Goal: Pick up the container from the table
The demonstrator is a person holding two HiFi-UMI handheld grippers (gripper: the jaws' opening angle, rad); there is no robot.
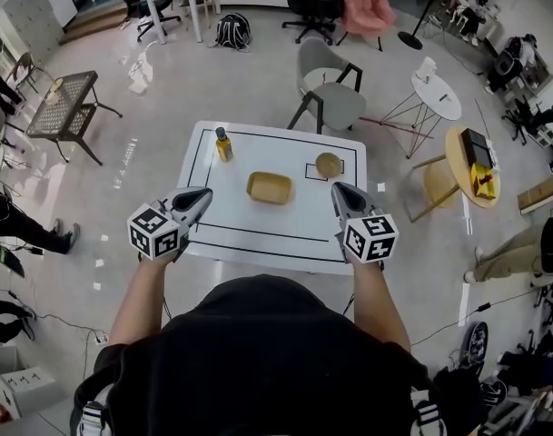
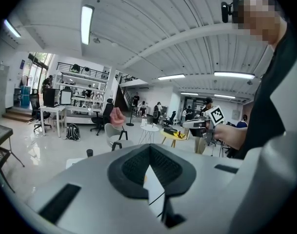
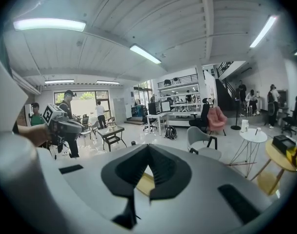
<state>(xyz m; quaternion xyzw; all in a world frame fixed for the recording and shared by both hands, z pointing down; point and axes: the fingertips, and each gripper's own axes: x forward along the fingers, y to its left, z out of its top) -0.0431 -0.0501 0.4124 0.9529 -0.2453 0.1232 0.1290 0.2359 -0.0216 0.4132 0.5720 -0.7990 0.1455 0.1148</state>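
Both grippers hover over the near edge of the table (image 1: 276, 236). The left gripper (image 1: 202, 195) and right gripper (image 1: 340, 191) are each clenched tight on nothing. The container (image 1: 270, 187), a shallow tan tray, lies between them, just ahead of their tips.

It looks light and thin-walled, probably a little bendy. I'd pinch one rim wall gently so it neither buckles nor tips.

The head view alone shows the bottle (image 1: 223, 143) beyond the left gripper and the bowl (image 1: 329, 164) ahead of the right. The right gripper view catches only a tan sliver of the container (image 3: 144, 183) under its jaws.
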